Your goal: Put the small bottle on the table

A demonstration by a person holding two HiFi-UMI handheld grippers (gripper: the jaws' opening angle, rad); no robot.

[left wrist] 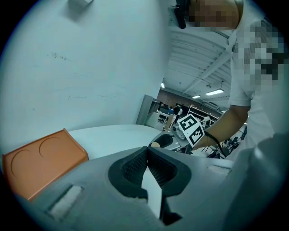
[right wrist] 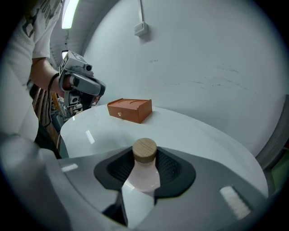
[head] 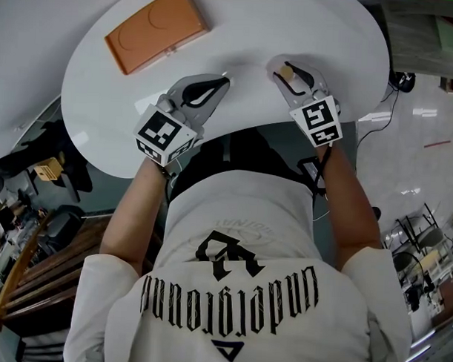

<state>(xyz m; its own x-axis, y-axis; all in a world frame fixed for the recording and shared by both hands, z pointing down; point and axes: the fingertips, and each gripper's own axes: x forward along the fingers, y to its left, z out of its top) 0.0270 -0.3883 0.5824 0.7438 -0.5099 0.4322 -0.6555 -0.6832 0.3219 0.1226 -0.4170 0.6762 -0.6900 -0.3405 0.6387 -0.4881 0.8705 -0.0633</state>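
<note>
Task is partway along, judging by how things lie. The bottle [right wrist: 143,171] is not yet standing free on the worktop [head: 246,36]. It is sitting between the jaws of the right claw [head: 282,69], over the near part of the round white top.

- Cannot tell whether the base is touching the surface: the claw body is covering the bottom of the bottle in both the head view and the right gripper view.
- Left to do, as I read it: seat the base flat, loosen the grip, then draw the claw clear without knocking the bottle over.

Right claw is clenching on the bottle.
- The jaws are standing fairly wide, and the pale body is filling the gap between them.
- The ribbed pads [right wrist: 171,169] are pressing on both sides.
- The wooden cap [right wrist: 145,150] is showing above the pads, near the jaw tips.
- Nothing else is touching the claw, as far as the views show.

Left claw [head: 221,83] is clenched on nothing: the pads are meeting at the tips with nothing between them. It is waiting over the near edge of the worktop, beside the right claw but apart from it.

An orange box [head: 156,29] is lying farther back on the worktop, well apart from both claws and out of the way of the placement.

The bottle is looking narrow, so it is probably going to tip easily if let go before the base is sitting flat.
</note>
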